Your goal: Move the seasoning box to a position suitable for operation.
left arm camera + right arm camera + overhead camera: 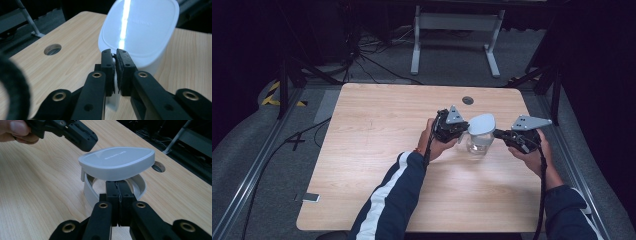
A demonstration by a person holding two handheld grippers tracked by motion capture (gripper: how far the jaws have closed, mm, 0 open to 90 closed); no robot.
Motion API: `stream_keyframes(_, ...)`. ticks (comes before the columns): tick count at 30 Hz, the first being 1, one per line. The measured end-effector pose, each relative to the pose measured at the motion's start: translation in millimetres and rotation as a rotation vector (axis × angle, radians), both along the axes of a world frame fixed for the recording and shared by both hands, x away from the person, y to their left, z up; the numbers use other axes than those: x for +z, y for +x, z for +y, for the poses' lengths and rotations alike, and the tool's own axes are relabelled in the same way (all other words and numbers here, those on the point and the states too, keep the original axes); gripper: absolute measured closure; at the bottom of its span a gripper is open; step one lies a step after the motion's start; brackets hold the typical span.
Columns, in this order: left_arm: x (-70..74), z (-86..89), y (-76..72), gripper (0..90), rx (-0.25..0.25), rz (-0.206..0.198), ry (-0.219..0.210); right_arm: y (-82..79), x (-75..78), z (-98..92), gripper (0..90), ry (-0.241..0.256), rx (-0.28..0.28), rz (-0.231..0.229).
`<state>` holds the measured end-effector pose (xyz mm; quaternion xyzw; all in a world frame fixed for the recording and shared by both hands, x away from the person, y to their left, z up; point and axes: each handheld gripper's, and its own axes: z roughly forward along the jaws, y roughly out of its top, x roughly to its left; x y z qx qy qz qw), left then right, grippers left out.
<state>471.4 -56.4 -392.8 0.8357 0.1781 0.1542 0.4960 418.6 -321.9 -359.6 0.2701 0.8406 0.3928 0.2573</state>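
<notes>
Left gripper point(115, 56): jaws clamped on the lid point(140, 27) edge.
Right gripper point(117, 186): jaws pinched on the jar point(477, 144) rim.
Lid: raised, tilted above jar.

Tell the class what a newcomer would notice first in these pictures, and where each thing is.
First, the white lid, tilted open above a clear jar right of the table's middle. Next, two black grippers flanking it: the left gripper has its jaws shut on a tab at the lid's edge, and the right gripper is shut on the jar's white rim. Last, a round hole near the table's far edge.
</notes>
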Motion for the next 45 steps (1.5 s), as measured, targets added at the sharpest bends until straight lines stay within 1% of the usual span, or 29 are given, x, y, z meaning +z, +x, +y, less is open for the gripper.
stream_keyframes(1, 0.0, 4.4, -2.0, 83.9, -0.007, -0.006, -0.001, 0.0, 0.2, 1.2, 89.6, -0.003, -0.002, -0.004)
stream_keyframes(4, 0.4, 20.3, -10.7, 83.6, -0.010, -0.025, 0.046, 0.1, 1.8, 5.3, 89.6, 0.006, 0.001, -0.019)
stream_keyframes(5, -0.3, 26.0, -13.9, 83.0, -0.010, -0.029, 0.046, -0.4, 2.7, 6.5, 89.6, 0.007, 0.001, -0.023)
stream_keyframes(6, -0.4, 31.0, -16.3, 82.2, -0.009, -0.029, 0.055, -0.9, 3.8, 7.3, 89.6, 0.010, 0.001, -0.028)
stream_keyframes(8, -2.2, 45.5, -22.7, 78.3, -0.005, -0.034, 0.073, -1.8, 5.5, 9.2, 89.6, 0.018, 0.007, -0.033)
stream_keyframes(10, -6.0, 61.6, -28.7, 73.9, 0.003, -0.030, 0.085, -2.1, 6.0, 10.9, 89.5, 0.026, 0.004, -0.035)
stream_keyframes(11, -8.7, 69.5, -32.1, 71.6, 0.014, -0.020, 0.083, -2.2, 5.9, 11.8, 89.5, 0.033, 0.004, -0.035)
stream_keyframes(13, -13.4, 89.2, -39.2, 67.1, 0.038, -0.024, 0.110, -2.5, 6.2, 13.8, 89.5, 0.032, 0.002, -0.037)
stream_keyframes(14, -15.9, 98.1, -42.1, 66.5, 0.049, -0.017, 0.111, -2.0, 6.7, 14.6, 89.5, 0.037, 0.002, -0.045)
stream_keyframes(15, -18.7, 111.2, -45.9, 64.7, 0.071, -0.021, 0.136, -1.3, 7.3, 15.5, 89.5, 0.045, 0.002, -0.047)
stream_keyframes(16, -18.7, 111.2, -45.9, 62.1, 0.071, -0.021, 0.136, -1.3, 7.3, 15.5, 89.5, 0.045, 0.002, -0.047)
stream_keyframes(17, -20.0, 117.5, -48.0, 62.1, 0.084, -0.020, 0.149, -0.1, 8.2, 17.7, 89.4, 0.056, 0.006, -0.046)
stream_keyframes(19, -26.4, 140.4, -56.8, 58.6, 0.123, -0.006, 0.166, 1.1, 9.1, 21.3, 89.3, 0.073, 0.014, -0.042)
stream_keyframes(20, -28.1, 149.5, -59.8, 56.0, 0.137, -0.003, 0.179, 0.3, 9.9, 25.0, 89.2, 0.067, 0.023, -0.044)
stream_keyframes(21, -30.7, 158.6, -63.3, 53.9, 0.160, 0.008, 0.168, -0.4, 10.5, 27.0, 89.3, 0.063, 0.021, -0.053)
stream_keyframes(25, -38.1, 191.9, -76.5, 48.2, 0.231, 0.026, 0.175, -0.8, 10.7, 30.7, 89.2, 0.067, 0.025, -0.055)
stream_keyframes(26, -38.1, 191.9, -76.5, 47.2, 0.231, 0.026, 0.175, -0.8, 10.7, 30.7, 89.2, 0.067, 0.025, -0.055)
stream_keyframes(27, -40.0, 197.1, -80.2, 47.2, 0.242, 0.026, 0.175, -0.9, 10.2, 31.4, 89.3, 0.067, 0.027, -0.053)
stream_keyframes(28, -41.7, 202.6, -84.6, 45.8, 0.251, 0.025, 0.194, -0.9, 9.8, 32.0, 89.2, 0.066, 0.030, -0.054)
stream_keyframes(31, -46.5, 214.3, -95.1, 43.3, 0.268, 0.035, 0.218, -0.8, 9.4, 33.2, 89.2, 0.064, 0.032, -0.055)
stream_keyframes(34, -50.8, 225.5, -103.3, 40.3, 0.283, 0.040, 0.264, -0.4, 8.1, 34.2, 89.2, 0.058, 0.036, -0.050)
stream_keyframes(35, -53.1, 231.1, -105.1, 40.1, 0.290, 0.058, 0.254, -0.6, 7.9, 34.9, 89.2, 0.055, 0.039, -0.045)
stream_keyframes(36, -55.9, 235.3, -106.1, 39.3, 0.295, 0.067, 0.241, -0.2, 7.7, 35.6, 89.2, 0.051, 0.043, -0.049)
stream_keyframes(37, -57.3, 238.4, -107.2, 38.6, 0.299, 0.078, 0.248, -0.2, 7.6, 36.2, 89.2, 0.050, 0.044, -0.046)
stream_keyframes(38, -60.3, 241.8, -108.8, 38.4, 0.304, 0.086, 0.245, 0.0, 7.4, 36.4, 89.2, 0.046, 0.045, -0.045)
stream_keyframes(42, -69.9, 253.9, -113.6, 36.2, 0.310, 0.110, 0.258, 0.3, 7.8, 36.1, 89.2, 0.036, 0.049, -0.046)
stream_keyframes(43, -71.9, 255.5, -114.3, 35.5, 0.315, 0.113, 0.253, 0.3, 8.1, 35.7, 89.1, 0.035, 0.047, -0.045)
stream_keyframes(44, -74.4, 258.8, -115.0, 35.3, 0.313, 0.123, 0.257, 0.1, 8.6, 35.3, 89.1, 0.034, 0.046, -0.043)
stream_keyframes(45, -77.1, 260.3, -115.4, 34.7, 0.311, 0.135, 0.248, -0.2, 9.1, 34.9, 89.0, 0.029, 0.047, -0.044)
